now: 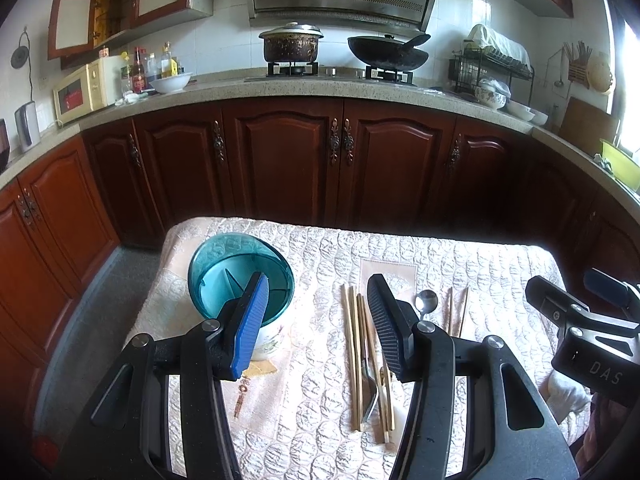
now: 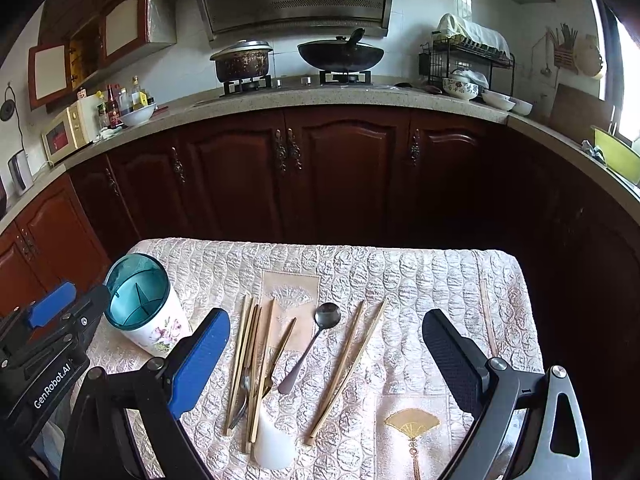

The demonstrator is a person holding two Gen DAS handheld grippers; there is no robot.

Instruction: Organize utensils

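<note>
Presently, from my left wrist view, my left hand-held gripper (image 1: 318,320) hangs over the bench (image 1: 460,264) with its jaws spread apart and nothing between the pads. Behind its blue left finger stands the utensil holder (image 1: 240,276), upright, teal inside with dividers, resting on the quilted cloth. Under and just left of the black right finger lies a bundle of chopsticks (image 1: 354,360), with a fork (image 1: 370,396) lying among them. A spoon (image 1: 426,304) lies beyond the right finger, bowl pointing away from me, and a second pair of chopsticks (image 1: 458,308) lies just right of it. My right hand-held gripper (image 1: 580,320) shows at the right edge. From my right wrist view, the right hand-held gripper (image 2: 326,356) is likewise released, jaws wide, gripping nothing. Between its fingers on the cloth lie the chopstick bundle (image 2: 250,360), the fork (image 2: 242,400) partly beneath it, the spoon (image 2: 310,348), and the separate pair (image 2: 348,368) slanting to the right. A white cylinder (image 2: 274,436) stands touching the bundle's near ends. The holder (image 2: 146,304) stands at the left, near my left hand-held gripper (image 2: 60,320).
</note>
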